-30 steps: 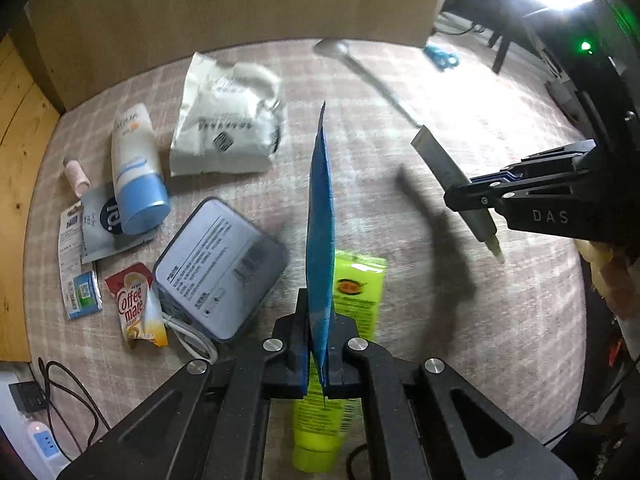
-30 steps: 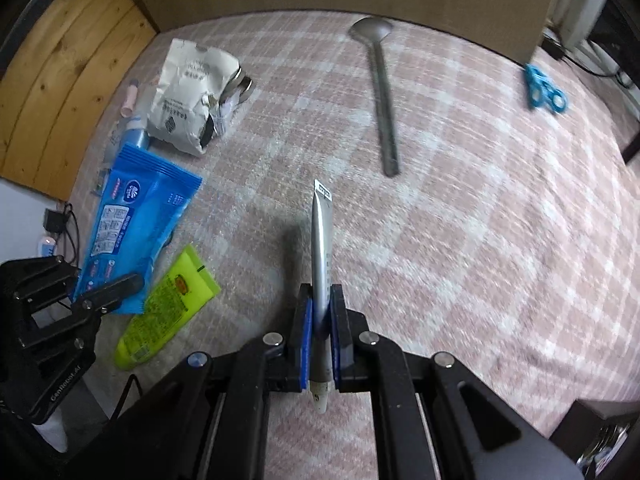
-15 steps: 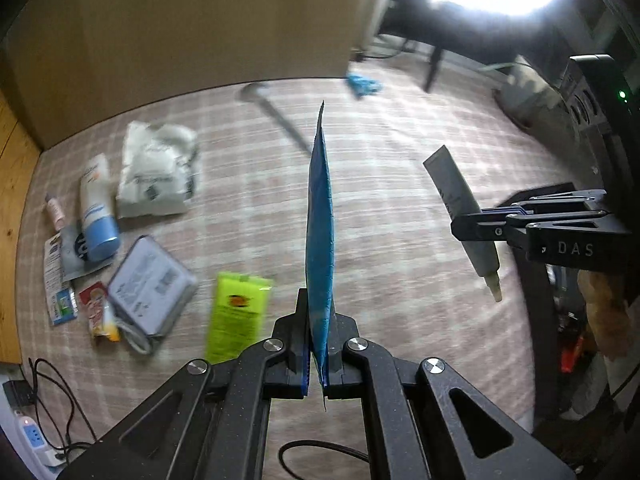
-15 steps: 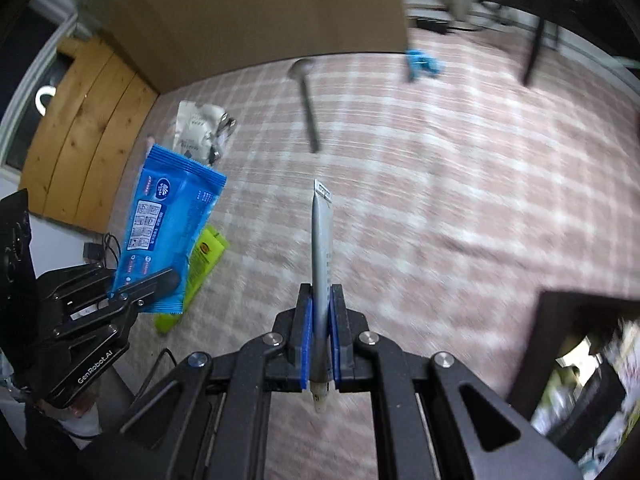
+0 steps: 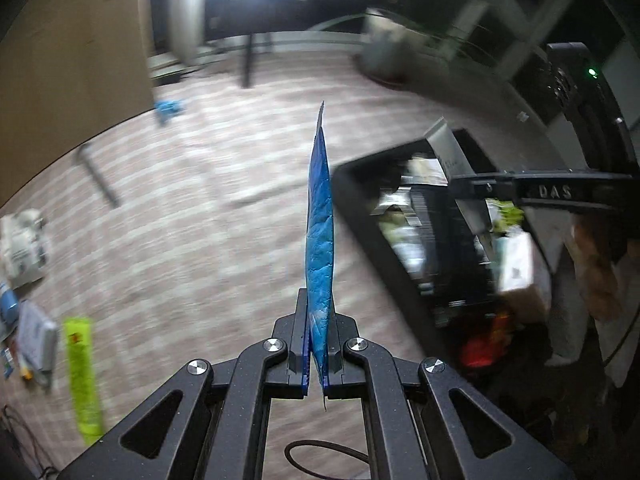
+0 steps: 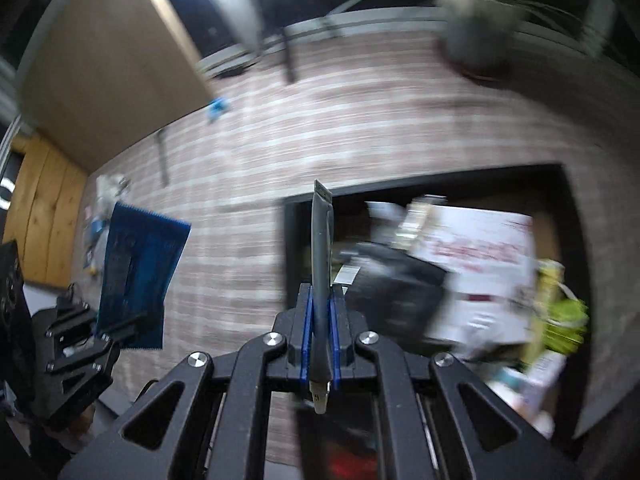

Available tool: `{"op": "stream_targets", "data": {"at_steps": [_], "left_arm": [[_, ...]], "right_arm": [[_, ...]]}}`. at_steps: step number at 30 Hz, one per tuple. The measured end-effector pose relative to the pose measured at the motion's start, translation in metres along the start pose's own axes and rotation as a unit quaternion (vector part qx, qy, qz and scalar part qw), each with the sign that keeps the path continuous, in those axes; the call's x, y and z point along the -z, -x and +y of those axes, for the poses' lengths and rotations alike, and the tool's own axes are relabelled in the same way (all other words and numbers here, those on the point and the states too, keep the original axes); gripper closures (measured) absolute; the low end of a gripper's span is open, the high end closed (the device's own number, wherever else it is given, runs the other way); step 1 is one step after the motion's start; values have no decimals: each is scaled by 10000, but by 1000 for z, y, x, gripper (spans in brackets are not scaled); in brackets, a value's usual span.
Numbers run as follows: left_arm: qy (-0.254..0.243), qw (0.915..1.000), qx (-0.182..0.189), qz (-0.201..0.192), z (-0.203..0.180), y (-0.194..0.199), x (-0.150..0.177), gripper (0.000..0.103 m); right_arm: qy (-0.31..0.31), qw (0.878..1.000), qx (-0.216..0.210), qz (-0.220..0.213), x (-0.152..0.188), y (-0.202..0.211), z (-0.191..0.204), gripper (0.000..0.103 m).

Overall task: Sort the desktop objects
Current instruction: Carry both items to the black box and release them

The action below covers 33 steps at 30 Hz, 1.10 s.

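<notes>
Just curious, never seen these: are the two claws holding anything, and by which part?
Left gripper pinches a blue packet by its bottom edge; right gripper clamps a grey tube near its cap end.

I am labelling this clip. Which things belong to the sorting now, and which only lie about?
In the job: blue packet in left gripper; grey tube in right gripper; black bin.

Lying about: green tube, spoon, potted plant.

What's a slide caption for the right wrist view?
Right gripper clamps a grey squeeze tube above a cluttered black bin.
</notes>
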State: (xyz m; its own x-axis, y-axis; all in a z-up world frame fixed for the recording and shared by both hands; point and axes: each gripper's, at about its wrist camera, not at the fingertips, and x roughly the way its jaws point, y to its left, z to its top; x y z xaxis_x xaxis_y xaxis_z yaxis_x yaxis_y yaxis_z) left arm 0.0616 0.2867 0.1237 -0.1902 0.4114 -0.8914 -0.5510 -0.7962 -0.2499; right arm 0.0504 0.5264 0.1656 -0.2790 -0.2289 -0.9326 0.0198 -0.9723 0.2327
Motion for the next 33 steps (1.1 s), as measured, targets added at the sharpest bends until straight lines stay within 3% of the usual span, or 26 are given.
{"op": "stream_targets", "data": {"at_steps": [5,13,25,26,27,28,29,33], "left_arm": [[-356,9988,340,52,-57,-15,-13,100],[-739,9950,655,119,-128,-40,-39,100],[-1047,9906,841,250,-179,-69,-70,99],[-1088,9898,888,248,-183,-70,-71,91],[-1105,9897,867,293,-185,-72,-72,63],[-1072,9905,810,296,-186,-73,-74,49],[-1035,9912,803,191,-186,-72,-74,40],[-1134,9909,723,57,-184,-68,-73,40]], "right_arm": [[-414,9984,355,-148,13,22,-59,95],[-823,9941,670,-241,21,33,-119,95],[-928,9908,928,-339,9,28,-153,92],[-909,9912,923,-285,7,27,-154,88],[-947,9905,957,-272,5,27,-155,76],[-1004,9895,989,-309,5,29,-156,67],[-1039,9890,982,-375,4,31,-158,66],[-1129,9881,955,-419,5,37,-162,66]]}}
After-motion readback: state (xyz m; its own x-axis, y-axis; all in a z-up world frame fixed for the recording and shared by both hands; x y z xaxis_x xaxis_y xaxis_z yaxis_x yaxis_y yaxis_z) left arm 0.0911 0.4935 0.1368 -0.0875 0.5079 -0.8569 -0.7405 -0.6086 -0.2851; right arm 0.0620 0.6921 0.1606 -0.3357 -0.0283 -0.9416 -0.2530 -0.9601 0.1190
